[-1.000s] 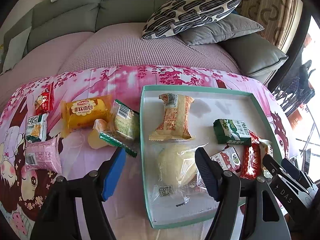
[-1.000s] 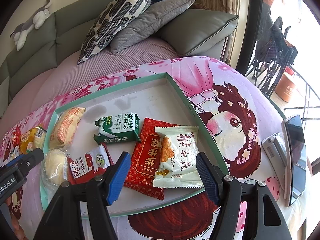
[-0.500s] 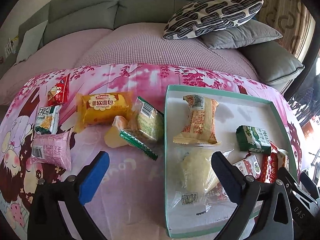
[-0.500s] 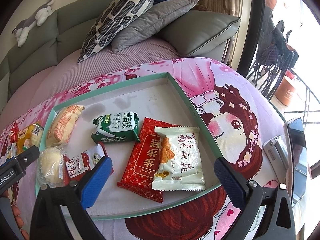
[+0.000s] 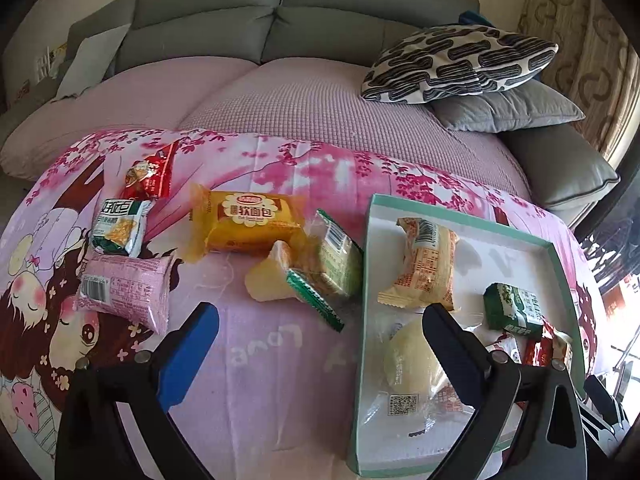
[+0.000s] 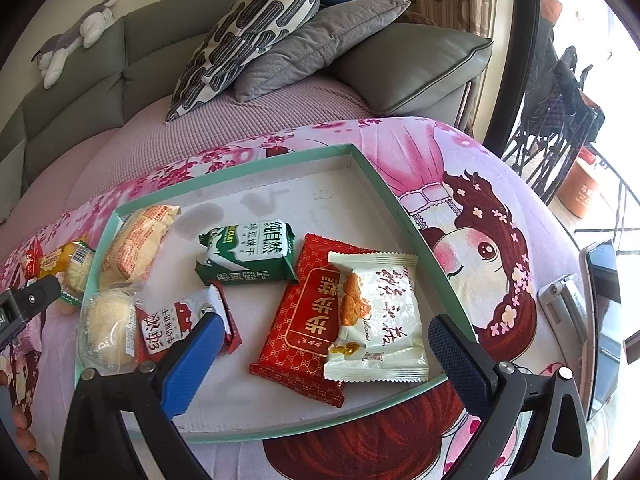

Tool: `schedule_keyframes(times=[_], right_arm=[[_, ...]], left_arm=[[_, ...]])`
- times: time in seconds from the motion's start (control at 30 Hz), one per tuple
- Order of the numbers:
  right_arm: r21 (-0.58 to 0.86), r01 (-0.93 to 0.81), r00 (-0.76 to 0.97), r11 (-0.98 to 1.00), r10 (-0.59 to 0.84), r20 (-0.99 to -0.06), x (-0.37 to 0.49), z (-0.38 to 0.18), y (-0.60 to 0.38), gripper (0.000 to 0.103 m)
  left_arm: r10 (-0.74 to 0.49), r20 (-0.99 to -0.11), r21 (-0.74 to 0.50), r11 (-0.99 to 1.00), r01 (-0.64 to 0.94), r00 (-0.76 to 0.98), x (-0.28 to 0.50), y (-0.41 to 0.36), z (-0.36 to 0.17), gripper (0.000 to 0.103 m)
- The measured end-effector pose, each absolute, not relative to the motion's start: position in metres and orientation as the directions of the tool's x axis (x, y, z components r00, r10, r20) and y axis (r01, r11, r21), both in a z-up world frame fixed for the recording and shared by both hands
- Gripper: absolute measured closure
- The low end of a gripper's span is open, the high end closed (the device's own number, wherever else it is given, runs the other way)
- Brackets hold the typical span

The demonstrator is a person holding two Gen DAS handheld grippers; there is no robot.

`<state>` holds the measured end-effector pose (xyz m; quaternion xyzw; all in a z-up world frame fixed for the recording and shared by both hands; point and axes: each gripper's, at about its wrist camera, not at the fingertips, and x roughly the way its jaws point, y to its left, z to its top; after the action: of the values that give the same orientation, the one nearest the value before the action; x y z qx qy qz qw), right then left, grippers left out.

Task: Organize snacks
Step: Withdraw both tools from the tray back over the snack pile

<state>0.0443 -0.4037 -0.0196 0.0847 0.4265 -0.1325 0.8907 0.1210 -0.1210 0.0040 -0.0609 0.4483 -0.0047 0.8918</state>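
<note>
My left gripper point(image 5: 320, 332) held apart above the pink cloth point(image 5: 260, 360), empty, my right gripper point(image 6: 324, 340) apart over the teal tray point(image 6: 404, 216), six snacks inside, yellow bread pack point(image 5: 248, 222) and others left of the tray's edge

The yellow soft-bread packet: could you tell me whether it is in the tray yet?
Out. The yellow soft-bread packet lies on the pink cloth, left of the tray.

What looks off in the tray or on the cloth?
Nothing spilled or torn. In the tray, the white packet overlaps the red packet. On the cloth, the jelly cup lies tipped against the green-edged packet.
</note>
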Motion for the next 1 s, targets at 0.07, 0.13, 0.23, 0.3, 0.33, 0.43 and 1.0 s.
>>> schedule_keyframes(times=[0.07,0.13,0.23,0.3,0.33,0.43,1.0], right_arm=[[0.040,0.286,0.606,0.957,-0.148,-0.781,0.046,-0.019,-0.397,0.000],[0.035,0.262,0.612,0.965,-0.138,-0.779,0.047,-0.018,-0.389,0.000],[0.029,0.226,0.622,0.974,-0.121,-0.774,0.050,-0.016,-0.376,0.000],[0.032,0.200,0.630,0.979,-0.104,-0.770,0.051,-0.014,-0.367,0.000],[0.032,0.190,0.633,0.981,-0.097,-0.768,0.051,-0.014,-0.363,0.000],[0.031,0.155,0.640,0.987,-0.077,-0.764,0.053,-0.012,-0.349,0.000],[0.038,-0.025,0.657,0.999,0.045,-0.752,0.060,-0.009,-0.258,0.000]], left_arm=[[-0.011,-0.802,-0.076,0.993,-0.084,0.598,0.120,-0.116,0.004,0.001],[0.015,-0.801,-0.058,0.993,-0.103,0.598,0.120,-0.109,0.003,0.001],[0.032,-0.796,-0.063,0.989,-0.135,0.604,0.117,-0.094,0.003,0.001],[0.041,-0.793,-0.074,0.984,-0.163,0.608,0.115,-0.083,0.004,0.001],[0.048,-0.792,-0.077,0.981,-0.178,0.609,0.114,-0.077,0.005,0.001],[0.077,-0.790,-0.070,0.974,-0.214,0.608,0.111,-0.060,0.005,0.001],[0.135,-0.820,-0.083,0.933,-0.349,0.556,0.100,0.025,-0.001,0.001]])
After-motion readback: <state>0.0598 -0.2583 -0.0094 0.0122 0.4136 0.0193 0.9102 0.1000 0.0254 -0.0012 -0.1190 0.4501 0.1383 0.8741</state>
